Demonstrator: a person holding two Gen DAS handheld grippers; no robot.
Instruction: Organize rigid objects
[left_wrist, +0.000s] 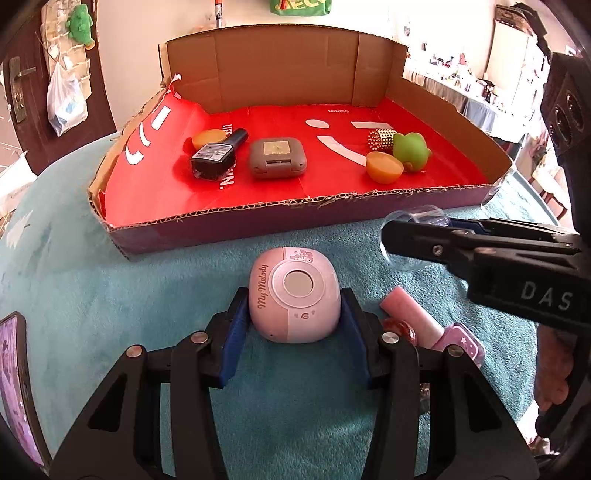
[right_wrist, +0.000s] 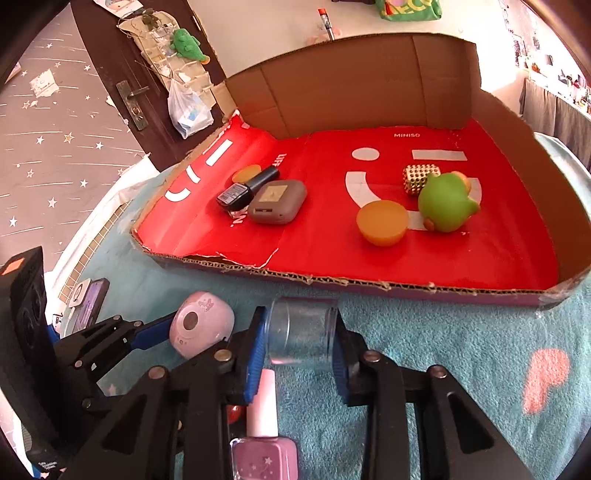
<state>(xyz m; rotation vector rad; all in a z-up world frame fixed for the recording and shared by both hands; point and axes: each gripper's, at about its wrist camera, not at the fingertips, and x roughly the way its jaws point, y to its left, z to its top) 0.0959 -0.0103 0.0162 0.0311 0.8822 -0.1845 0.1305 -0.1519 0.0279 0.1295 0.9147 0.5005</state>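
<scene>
The cardboard tray (left_wrist: 122, 236), lined in red, sits on the teal cloth (left_wrist: 110, 295) straight ahead of both grippers, its low torn front wall facing them, so the coming move is a lift forward and over that wall. Inside it already lie a grey case (left_wrist: 277, 158), a black bottle (left_wrist: 218, 155), two orange half-shells (left_wrist: 384, 167), a green frog toy (left_wrist: 410, 147) and a studded gold cylinder (left_wrist: 380, 139), with open red floor in the middle and along the front. The left gripper (left_wrist: 293, 321) has its blue pads pressed against the two flanks of the pink My Melody case (left_wrist: 294, 299), which rests on the cloth just short of the tray. The right gripper (right_wrist: 299, 334) holds a clear plastic cup (right_wrist: 301, 330) lying on its side, long axis running across from pad to pad, one pad on its base and one on its mouth, equally close to the front wall. A pink nail polish bottle (right_wrist: 263, 424) lies beneath the right gripper, cap toward the tray, still to be picked up.
</scene>
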